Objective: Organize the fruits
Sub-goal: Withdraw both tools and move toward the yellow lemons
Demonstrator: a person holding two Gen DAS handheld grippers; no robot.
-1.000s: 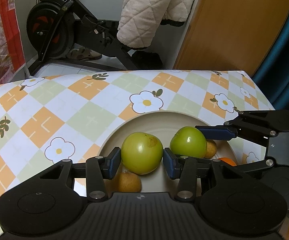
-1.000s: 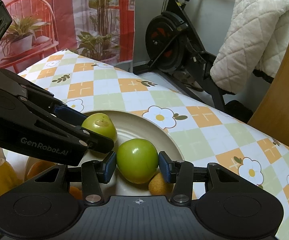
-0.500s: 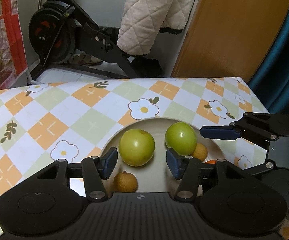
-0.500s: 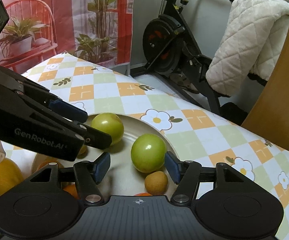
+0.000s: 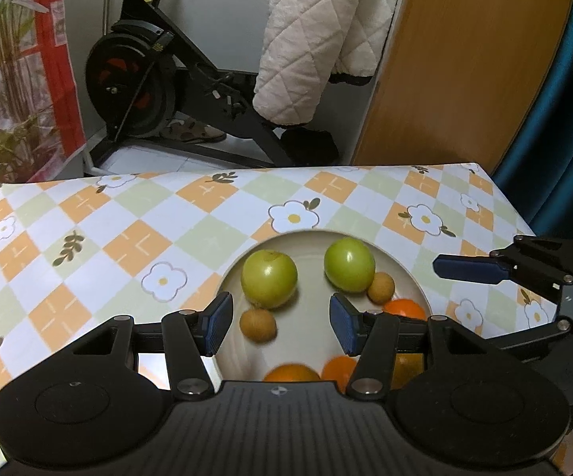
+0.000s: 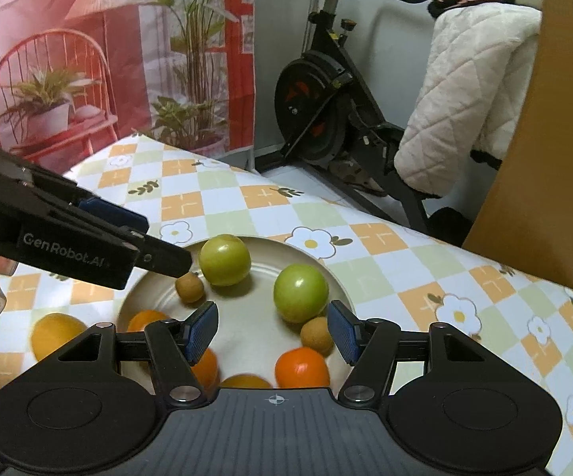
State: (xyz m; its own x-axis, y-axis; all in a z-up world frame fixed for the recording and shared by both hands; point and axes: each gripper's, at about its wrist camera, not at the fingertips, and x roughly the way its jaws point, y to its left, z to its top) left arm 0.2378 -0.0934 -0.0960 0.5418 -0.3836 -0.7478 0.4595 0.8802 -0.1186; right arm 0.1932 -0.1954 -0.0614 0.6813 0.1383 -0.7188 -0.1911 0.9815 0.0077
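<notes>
Both grippers hang above the cream plate [image 5: 413, 277] on the checked bench [image 5: 127, 238], jaws parted and empty. The left gripper [image 5: 280, 323] sits low in its frame's centre; its jaws opened within the past second and the yellowish-green fruit [image 5: 269, 278] lies free just above them. The right gripper [image 6: 274, 331] likewise opened, and the greener fruit [image 6: 300, 292] rests on the plate between and beyond its pads. Oranges [image 6: 302, 367] and small brown fruits [image 6: 317, 335] share the plate.
</notes>
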